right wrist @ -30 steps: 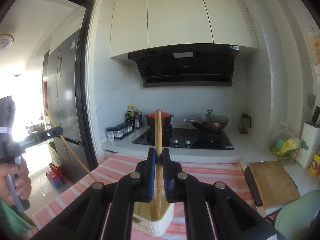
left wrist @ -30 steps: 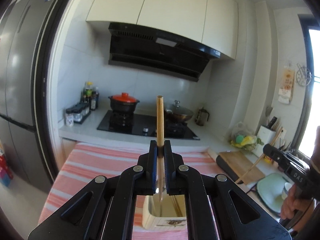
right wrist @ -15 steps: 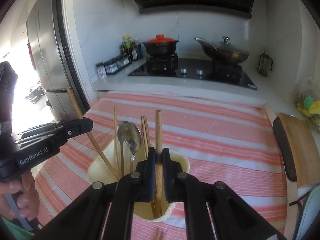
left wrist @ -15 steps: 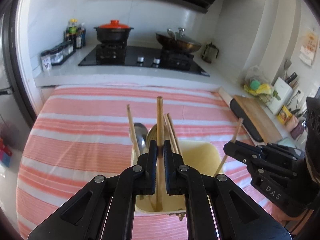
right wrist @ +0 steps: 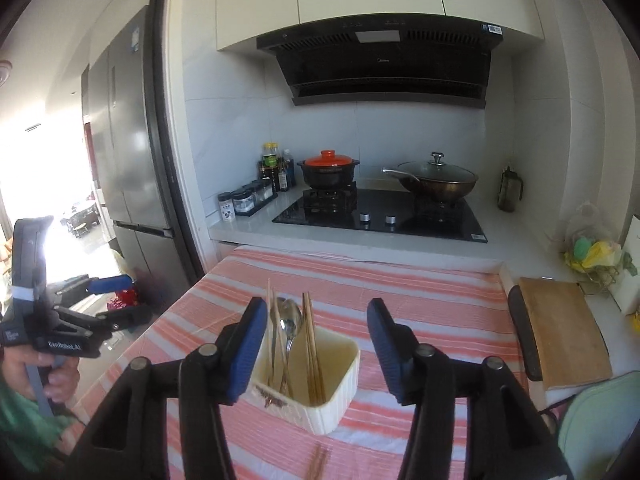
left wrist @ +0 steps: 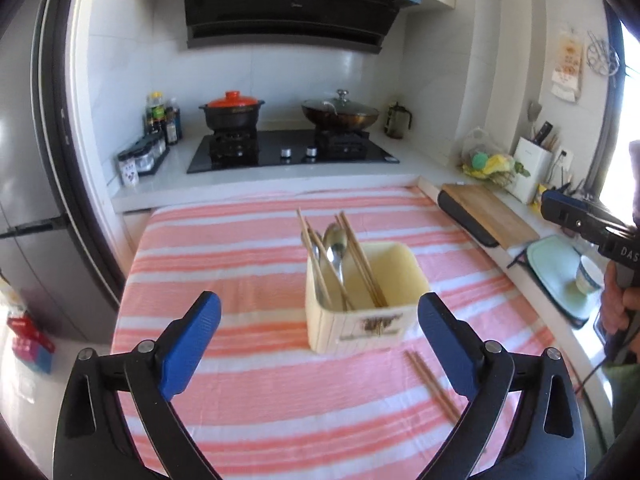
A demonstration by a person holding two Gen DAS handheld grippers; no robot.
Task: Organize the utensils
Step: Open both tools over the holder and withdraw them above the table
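Both our left gripper (left wrist: 319,330) and right gripper (right wrist: 317,346) had fingers opening, nothing between them. The utensil holder (left wrist: 360,308) stood mid-counter; loose chopsticks (left wrist: 434,386) lay toward the near edge. Risk: thin sticks may roll off when pinched.

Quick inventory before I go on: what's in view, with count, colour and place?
holder: one, cream, mid-cloth
chopsticks in holder: several, wooden, leaning
spoons: two, steel, in holder
loose chopsticks: a pair, wooden, on cloth in front of holder
cloth: one, pink-and-white stripes, covering table
clay pot: one, black with orange lid, left burner
wok: one, dark with glass lid, right burner
cutting board: one, wooden, right of table
left gripper: blue pads, opening, nothing between them
right gripper: blue pads, opening, nothing gripped
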